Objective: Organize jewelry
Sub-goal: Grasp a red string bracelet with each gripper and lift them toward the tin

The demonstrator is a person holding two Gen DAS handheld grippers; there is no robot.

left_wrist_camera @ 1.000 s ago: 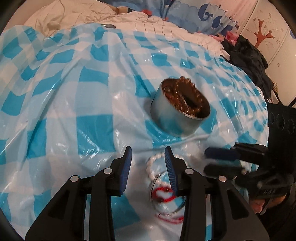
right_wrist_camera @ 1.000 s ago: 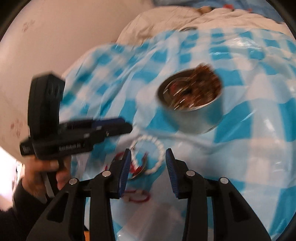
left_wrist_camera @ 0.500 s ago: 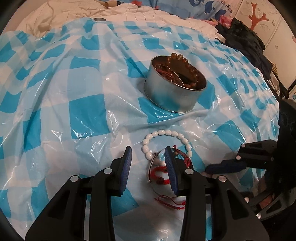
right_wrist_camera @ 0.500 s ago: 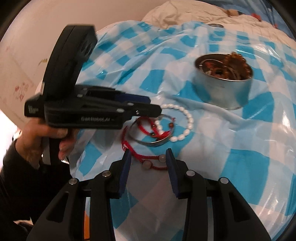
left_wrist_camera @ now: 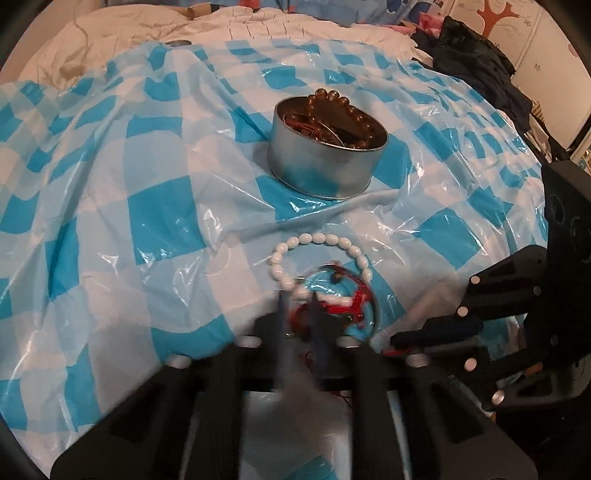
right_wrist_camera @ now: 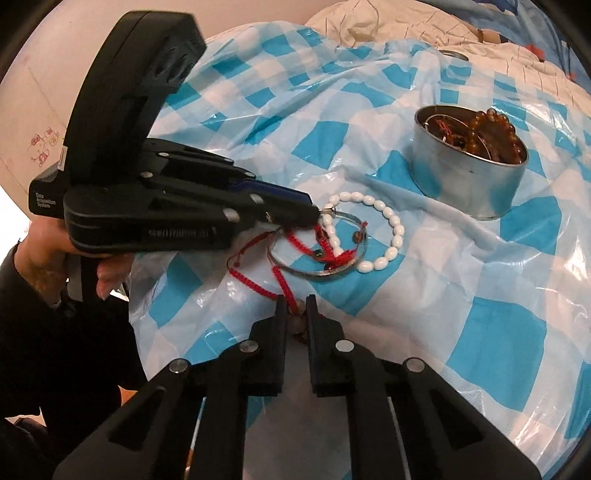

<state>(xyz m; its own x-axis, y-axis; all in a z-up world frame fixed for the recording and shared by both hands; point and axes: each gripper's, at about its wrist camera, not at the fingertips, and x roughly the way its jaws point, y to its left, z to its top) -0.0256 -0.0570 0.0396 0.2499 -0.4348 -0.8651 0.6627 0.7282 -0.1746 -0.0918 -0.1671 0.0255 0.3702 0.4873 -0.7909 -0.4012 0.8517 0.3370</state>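
A round metal tin (left_wrist_camera: 327,162) (right_wrist_camera: 467,162) holding brown bead bracelets stands on the blue-checked plastic sheet. In front of it lies a tangle: a white bead bracelet (left_wrist_camera: 317,240) (right_wrist_camera: 384,214), a thin silver bangle (right_wrist_camera: 321,271) and red cord bracelets (right_wrist_camera: 299,243). My left gripper (left_wrist_camera: 297,295) (right_wrist_camera: 314,214) is closed on the near side of the white bracelet and bangle. My right gripper (right_wrist_camera: 296,301) (left_wrist_camera: 397,338) is shut on a red cord bracelet with beads (right_wrist_camera: 258,286).
The plastic sheet (left_wrist_camera: 159,218) covers a bed with white bedding (left_wrist_camera: 258,26) behind. Dark clothes (left_wrist_camera: 476,55) lie at the far right. A wall (right_wrist_camera: 44,44) is to the left in the right wrist view.
Both grippers have closed. The left one closed on the white bracelet and bangle, the right one on the red cord bracelet nearer me.
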